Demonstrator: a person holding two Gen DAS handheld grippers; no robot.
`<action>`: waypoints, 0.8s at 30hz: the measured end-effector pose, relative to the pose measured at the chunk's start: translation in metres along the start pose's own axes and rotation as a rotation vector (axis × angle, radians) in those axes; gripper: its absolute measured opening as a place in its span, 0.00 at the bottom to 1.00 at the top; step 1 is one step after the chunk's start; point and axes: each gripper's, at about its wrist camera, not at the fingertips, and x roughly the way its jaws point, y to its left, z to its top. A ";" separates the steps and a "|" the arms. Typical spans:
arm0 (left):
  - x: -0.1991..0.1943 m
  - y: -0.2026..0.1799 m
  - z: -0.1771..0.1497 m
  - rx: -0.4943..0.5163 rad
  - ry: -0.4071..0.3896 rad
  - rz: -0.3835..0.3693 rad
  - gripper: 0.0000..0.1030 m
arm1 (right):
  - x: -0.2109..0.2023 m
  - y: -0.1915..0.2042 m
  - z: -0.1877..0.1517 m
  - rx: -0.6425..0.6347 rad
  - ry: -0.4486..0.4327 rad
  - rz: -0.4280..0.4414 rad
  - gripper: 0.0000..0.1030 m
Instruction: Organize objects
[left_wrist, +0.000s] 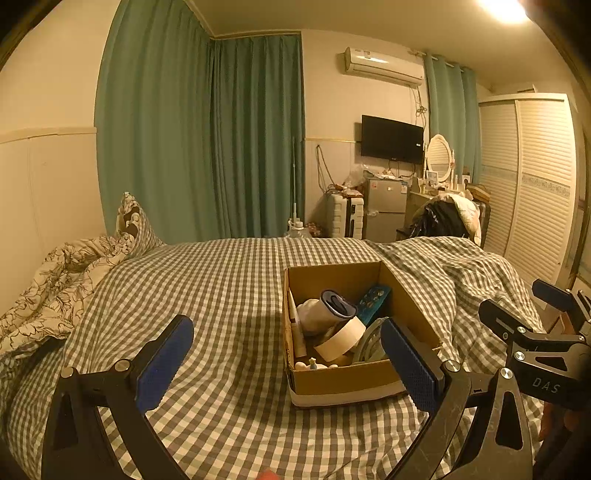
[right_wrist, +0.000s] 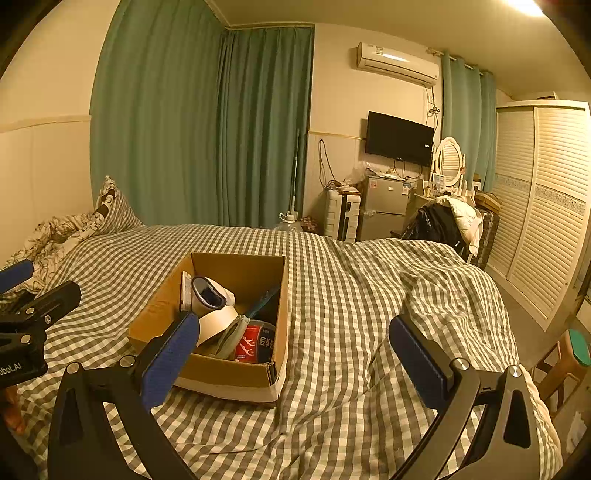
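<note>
Your cardboard box (left_wrist: 354, 376) sits on the checked bed (left_wrist: 221, 295), right of centre in the left wrist view and left of centre in the right. Inside it lie a tape roll (right_wrist: 216, 325), a white tube (left_wrist: 321, 310) and a red tin (right_wrist: 255, 345). Your left claw (left_wrist: 288, 365) is spread wide and holds nothing; your right claw (right_wrist: 295, 362) likewise.

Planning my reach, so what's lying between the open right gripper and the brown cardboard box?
Only bare grey-and-white checked bedsheet lies between the right gripper and the brown cardboard box, seen in the right wrist view.
</note>
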 end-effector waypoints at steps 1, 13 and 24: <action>0.000 0.000 0.000 0.000 -0.002 0.002 1.00 | 0.000 0.000 0.000 0.000 0.000 0.000 1.00; -0.001 0.001 0.002 0.000 -0.005 0.013 1.00 | 0.002 0.005 0.001 -0.010 0.007 0.002 1.00; -0.001 0.000 0.002 0.011 0.000 0.019 1.00 | 0.003 0.007 0.001 -0.012 0.009 0.002 1.00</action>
